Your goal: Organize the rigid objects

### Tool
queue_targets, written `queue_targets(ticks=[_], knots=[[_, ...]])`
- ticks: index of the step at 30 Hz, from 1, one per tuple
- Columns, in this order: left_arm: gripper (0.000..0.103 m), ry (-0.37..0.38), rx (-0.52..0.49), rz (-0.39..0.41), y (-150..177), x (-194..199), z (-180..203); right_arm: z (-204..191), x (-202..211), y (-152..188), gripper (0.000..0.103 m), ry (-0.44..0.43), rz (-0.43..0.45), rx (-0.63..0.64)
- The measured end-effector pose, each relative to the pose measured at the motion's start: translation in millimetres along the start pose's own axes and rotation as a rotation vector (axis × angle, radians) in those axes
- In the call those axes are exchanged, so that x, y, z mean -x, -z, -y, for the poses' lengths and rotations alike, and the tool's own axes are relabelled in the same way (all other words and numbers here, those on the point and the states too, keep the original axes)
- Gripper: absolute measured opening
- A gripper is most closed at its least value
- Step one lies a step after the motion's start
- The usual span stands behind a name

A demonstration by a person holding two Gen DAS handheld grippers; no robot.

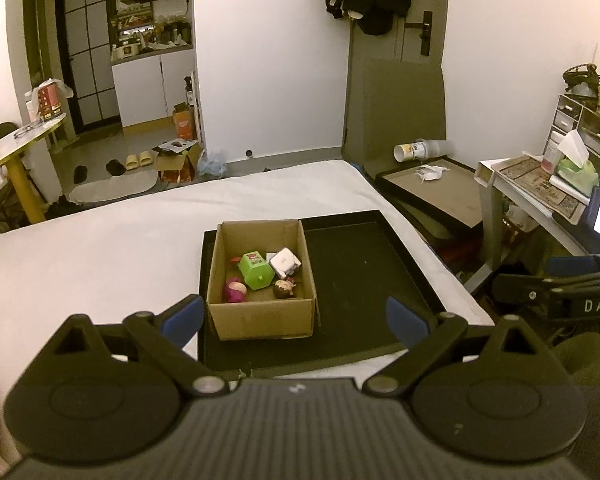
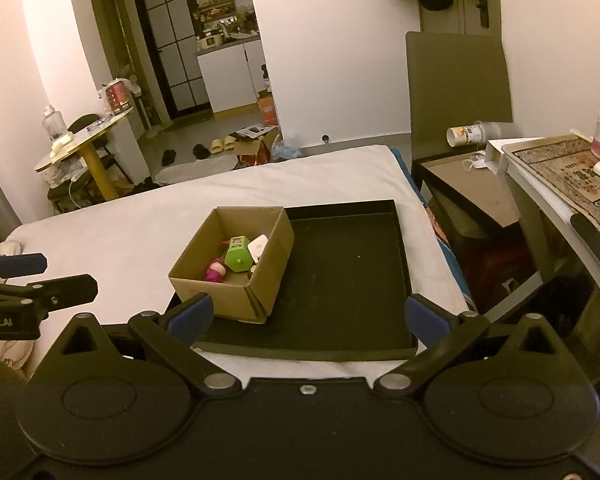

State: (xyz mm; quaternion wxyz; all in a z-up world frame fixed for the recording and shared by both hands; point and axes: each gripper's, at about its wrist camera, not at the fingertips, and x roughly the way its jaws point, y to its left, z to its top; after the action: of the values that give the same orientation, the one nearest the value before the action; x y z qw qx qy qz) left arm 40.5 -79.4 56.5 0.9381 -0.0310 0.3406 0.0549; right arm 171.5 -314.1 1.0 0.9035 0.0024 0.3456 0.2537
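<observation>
Nearest, both grippers hang back from the work with their fingers spread wide and nothing between them: the left gripper (image 1: 294,322) faces the box squarely, and the right gripper (image 2: 308,318) looks over the bare part of the tray. Just beyond them, a black tray (image 1: 360,280) lies on the white bed (image 1: 100,248), and a cardboard box (image 1: 260,316) stands in the tray's left part. Inside the box sit the rigid objects: a green toy (image 1: 254,270), a pink-and-white figure (image 1: 236,290), a small brown figure (image 1: 284,289) and a white wrapped block (image 1: 285,262); a small red piece shows behind the green toy, though it is too small to name with any certainty. The tray floor to the right of the box is bare.

Since everything lies in the box and no fingers hold anything, the sorting could be either at its start or already finished; the pictures alone do not settle which. If things are to come out onto the tray, the next move calls for lowering one gripper over the box wall and closing on the green toy, which lies uppermost and easiest to reach.
</observation>
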Motion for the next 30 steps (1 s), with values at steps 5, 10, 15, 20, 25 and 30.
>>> queue_targets(ticks=[5,10,15,20,25,30], knots=[[0.097,-0.001,0.004,0.001,-0.3,0.2,-1.0,-0.2,0.8,0.7,0.103,-0.001,0.002,0.0],[0.097,-0.001,0.008,0.0,-1.4,-0.2,-3.3,-2.7,-0.1,1.1,0.103,-0.003,0.002,0.003],[0.097,-0.001,0.009,0.0,-0.8,-0.1,-3.4,-2.5,-1.1,1.8,0.103,-0.005,0.002,0.0],[0.097,-0.002,0.013,0.002,0.7,-0.3,-3.7,-3.1,-0.8,1.9,0.103,-0.003,0.004,0.003],[0.097,0.001,0.018,0.003,1.3,-0.4,-4.7,-3.8,-0.5,1.9,0.103,-0.002,0.005,0.005],[0.097,0.001,0.019,0.001,0.8,-1.1,-4.8,-5.0,-0.2,0.1,0.103,0.001,0.007,0.012]])
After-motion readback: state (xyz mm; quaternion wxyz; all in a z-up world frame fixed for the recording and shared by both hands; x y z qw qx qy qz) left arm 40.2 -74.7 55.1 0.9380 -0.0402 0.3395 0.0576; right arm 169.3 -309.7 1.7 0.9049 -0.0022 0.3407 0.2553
